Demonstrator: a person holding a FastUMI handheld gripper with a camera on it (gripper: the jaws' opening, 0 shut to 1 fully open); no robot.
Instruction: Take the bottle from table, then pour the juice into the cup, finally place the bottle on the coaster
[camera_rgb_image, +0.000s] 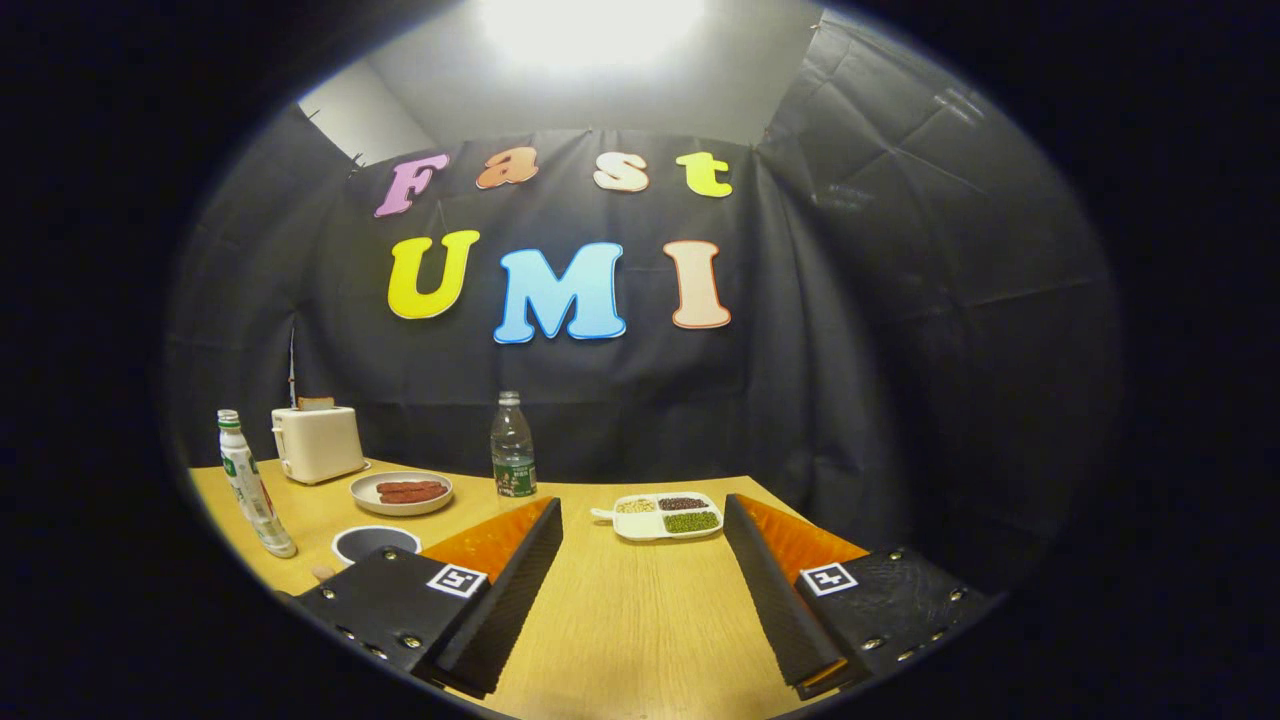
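Tool (640, 590) wide open over bare table (640, 620) — bottle (512, 447) beyond it.

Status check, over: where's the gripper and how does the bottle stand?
Gripper open, holding nothing. Clear bottle upright beyond the fingers, untouched on the table. Black coaster off the left finger. Bean tray beside the bottle; path open.

A cream toaster (318, 443) with a slice of bread (315, 403) in its slot stands at the far corner of the wooden table (620, 620). Near it sits a plate of sausages (401, 493). A white divided dish (667, 515) holds beans and grains.
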